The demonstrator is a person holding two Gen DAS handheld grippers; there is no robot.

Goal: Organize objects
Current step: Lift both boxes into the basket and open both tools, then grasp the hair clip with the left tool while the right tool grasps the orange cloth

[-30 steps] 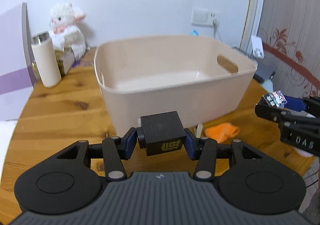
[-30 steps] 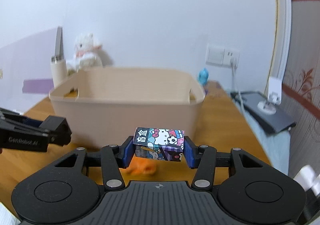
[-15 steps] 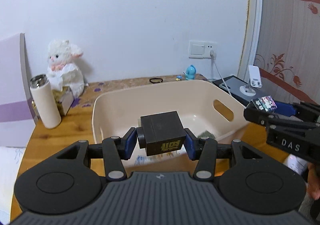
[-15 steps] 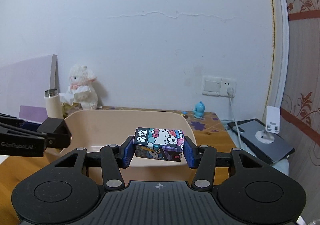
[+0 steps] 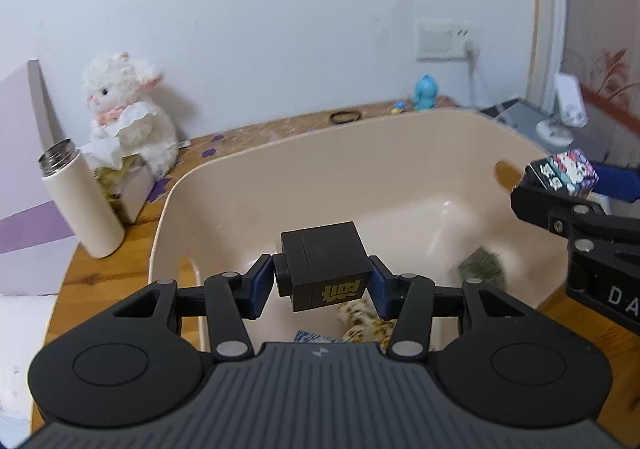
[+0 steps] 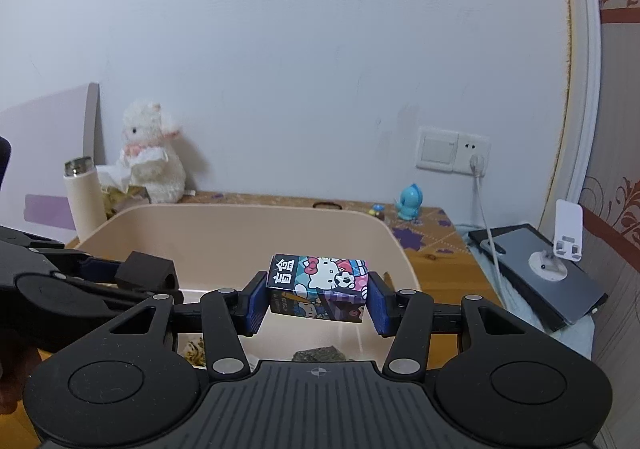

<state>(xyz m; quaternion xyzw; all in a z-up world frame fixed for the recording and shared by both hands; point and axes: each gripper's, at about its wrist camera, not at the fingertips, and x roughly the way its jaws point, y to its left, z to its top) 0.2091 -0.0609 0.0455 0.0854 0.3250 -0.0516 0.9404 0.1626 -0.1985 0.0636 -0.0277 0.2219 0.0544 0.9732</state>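
My left gripper is shut on a black box with a yellow logo and holds it over the near part of a beige plastic bin. My right gripper is shut on a colourful Hello Kitty box and holds it over the bin's right side; that box also shows in the left wrist view. Inside the bin lie a grey-green fuzzy item, a patterned cloth and a blue-white item.
A white flask, a plush lamb and a tissue box stand left of the bin on the wooden table. A blue figurine, a wall socket with cable and a dark tablet with phone stand are at right.
Both grippers rose from table level and moved forward over the bin, each still holding its box. The bin's inside and its contents have come into view.
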